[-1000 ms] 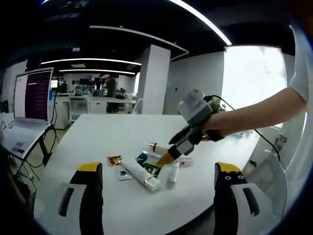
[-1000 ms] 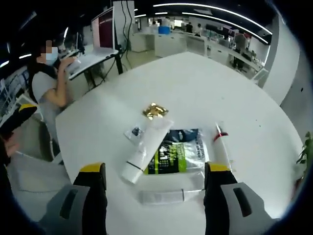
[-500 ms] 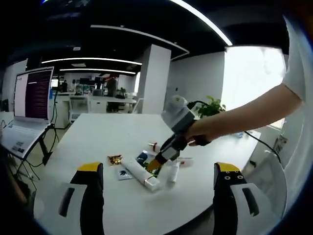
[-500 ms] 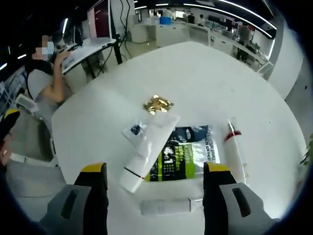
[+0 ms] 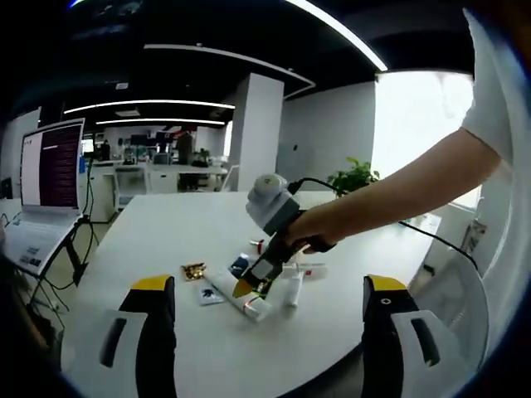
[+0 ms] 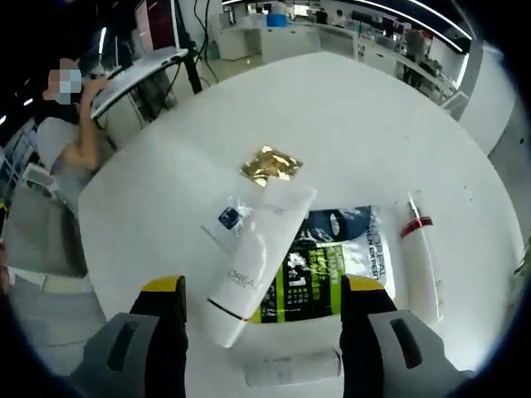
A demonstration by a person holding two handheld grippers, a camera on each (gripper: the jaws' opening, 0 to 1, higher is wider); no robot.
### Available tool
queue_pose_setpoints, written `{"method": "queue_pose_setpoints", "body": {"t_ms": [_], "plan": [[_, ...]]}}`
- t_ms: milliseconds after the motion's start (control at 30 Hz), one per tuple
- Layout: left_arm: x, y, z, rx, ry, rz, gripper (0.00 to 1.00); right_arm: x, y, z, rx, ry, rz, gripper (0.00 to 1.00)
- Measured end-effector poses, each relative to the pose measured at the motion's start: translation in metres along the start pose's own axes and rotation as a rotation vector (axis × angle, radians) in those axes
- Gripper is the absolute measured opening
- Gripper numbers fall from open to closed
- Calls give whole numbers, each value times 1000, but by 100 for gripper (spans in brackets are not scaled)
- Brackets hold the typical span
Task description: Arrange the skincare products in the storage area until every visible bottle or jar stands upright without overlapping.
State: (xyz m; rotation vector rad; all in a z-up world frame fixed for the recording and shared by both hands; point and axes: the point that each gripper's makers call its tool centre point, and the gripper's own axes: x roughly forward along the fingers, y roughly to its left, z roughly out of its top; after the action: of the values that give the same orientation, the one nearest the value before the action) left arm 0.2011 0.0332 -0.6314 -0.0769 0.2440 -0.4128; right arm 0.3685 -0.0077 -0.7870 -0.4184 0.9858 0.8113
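Several skincare items lie flat on the white table (image 6: 357, 108). A long white tube (image 6: 249, 269) rests beside a black-and-green sachet (image 6: 332, 265), with a gold packet (image 6: 271, 164) and a small clear sachet (image 6: 228, 220) beyond them. A white tube with a red band (image 6: 421, 249) lies to the right and a short white tube (image 6: 290, 365) nearest. My right gripper (image 6: 264, 286) hovers open just above the long tube and sachet. In the left gripper view my left gripper (image 5: 270, 283) is open and well back, and the right gripper (image 5: 249, 286) points down at the long tube (image 5: 236, 294).
A person (image 6: 66, 133) sits at the table's far left edge by a laptop (image 6: 158, 25). The laptop (image 5: 50, 170) stands left of the table. A person's arm (image 5: 390, 195) reaches in from the right. Bare table lies around the pile.
The right gripper has dropped lower and swung left over the pile, so the items look larger in its view. The left gripper has stayed put and open.
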Motion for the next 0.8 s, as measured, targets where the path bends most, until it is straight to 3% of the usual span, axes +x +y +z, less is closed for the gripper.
{"method": "queue_pose_setpoints", "body": {"t_ms": [100,233,500,800], "plan": [[0,-1,-1,6,3,-6,86,16,2,3,13,5,2,75],[0,0,-2,7,4,-3,86,15,0,2,5,16,-6,73],[1,2,-4,1,9,1,86,43,-3,16,0,24,-9,69],[1,3,-4,-2,13,9,85,56,-14,12,0,59,-52,61]]}}
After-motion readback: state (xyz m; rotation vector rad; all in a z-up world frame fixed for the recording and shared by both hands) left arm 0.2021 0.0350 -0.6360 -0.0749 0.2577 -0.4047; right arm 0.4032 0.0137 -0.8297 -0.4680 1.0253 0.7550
